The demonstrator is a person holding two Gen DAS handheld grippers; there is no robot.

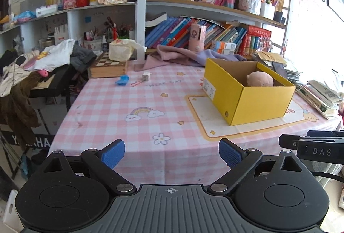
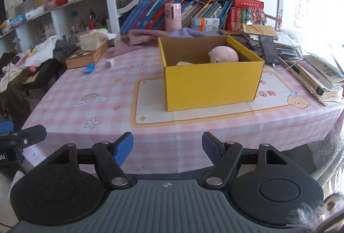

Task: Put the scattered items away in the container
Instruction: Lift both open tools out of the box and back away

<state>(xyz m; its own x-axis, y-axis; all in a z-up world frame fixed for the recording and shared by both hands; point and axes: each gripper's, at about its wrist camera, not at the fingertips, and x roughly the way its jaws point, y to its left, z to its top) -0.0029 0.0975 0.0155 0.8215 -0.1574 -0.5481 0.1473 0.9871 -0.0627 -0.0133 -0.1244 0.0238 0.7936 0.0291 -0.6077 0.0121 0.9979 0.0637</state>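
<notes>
A yellow cardboard box [image 1: 258, 101] [image 2: 211, 84] stands open on the pink checked tablecloth [image 1: 133, 104] [image 2: 90, 86], with a pink plush toy [image 1: 260, 79] [image 2: 223, 54] inside. A small blue item [image 1: 122, 80] [image 2: 88, 68] and a white charger plug [image 1: 146, 77] [image 2: 109, 63] lie at the table's far left. My left gripper [image 1: 171, 154] is open and empty over the near table edge, left of the box. My right gripper [image 2: 167, 148] is open and empty too, in front of the box at the near edge.
A wooden chessboard box [image 1: 107, 67] with a tissue pack sits at the far left. Pink and purple cloths [image 1: 178, 55] lie behind the yellow box. Stacked books and papers [image 2: 318, 74] crowd the right edge. Bookshelves rise behind the table. Clothes are piled on furniture at left.
</notes>
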